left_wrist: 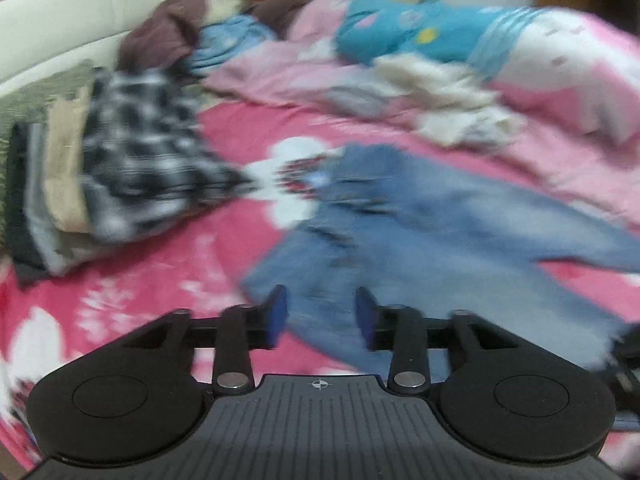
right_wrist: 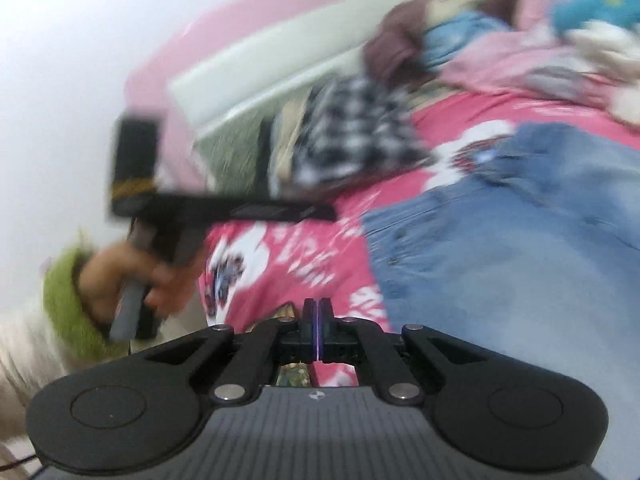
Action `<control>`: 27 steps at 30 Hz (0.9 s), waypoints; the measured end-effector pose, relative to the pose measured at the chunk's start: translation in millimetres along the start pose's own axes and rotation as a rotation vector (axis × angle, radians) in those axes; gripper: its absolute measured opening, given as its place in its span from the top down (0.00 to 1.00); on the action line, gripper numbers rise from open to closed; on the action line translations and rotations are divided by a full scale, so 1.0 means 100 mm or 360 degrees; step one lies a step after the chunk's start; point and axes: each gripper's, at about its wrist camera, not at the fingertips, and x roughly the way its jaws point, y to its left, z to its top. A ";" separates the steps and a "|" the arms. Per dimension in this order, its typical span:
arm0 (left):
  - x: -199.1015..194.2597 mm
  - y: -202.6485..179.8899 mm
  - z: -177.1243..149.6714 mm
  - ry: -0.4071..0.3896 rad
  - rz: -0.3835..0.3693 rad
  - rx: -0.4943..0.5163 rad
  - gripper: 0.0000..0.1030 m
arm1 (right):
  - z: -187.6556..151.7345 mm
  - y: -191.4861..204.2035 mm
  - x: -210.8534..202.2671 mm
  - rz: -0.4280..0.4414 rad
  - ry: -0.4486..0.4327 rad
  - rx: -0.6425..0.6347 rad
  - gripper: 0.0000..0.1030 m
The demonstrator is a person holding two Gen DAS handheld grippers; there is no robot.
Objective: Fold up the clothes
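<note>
**Inspector:** State of the fingers?

**Assistant:** Left gripper (left_wrist: 321, 316) spread, nothing between its pads. Right gripper (right_wrist: 317, 322) pressed together, empty.

**Inspector:** The garment?

**Assistant:** Jeans (left_wrist: 420, 232) lie crumpled on the bed (left_wrist: 160, 280), just beyond the left fingers. Folded stack (left_wrist: 120, 176) ahead-left.

**Inspector:** Step?

**Assistant:** Likely starting the jeans. Next: grip an edge and straighten them.

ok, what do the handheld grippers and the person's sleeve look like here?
Both grippers, left gripper and right gripper, have black linkage arms, round black side discs, silver pivot screws, a ribbed grey deck with a small crosshair mark, and blue pads. The left hand wears a green cuff over a cream sleeve.
</note>
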 end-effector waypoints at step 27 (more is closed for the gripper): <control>2.12 -1.51 -0.14 -0.0193 -0.0272 -0.0510 0.65 | 1.55 -2.44 0.89 -0.0669 0.0140 -0.0315 1.00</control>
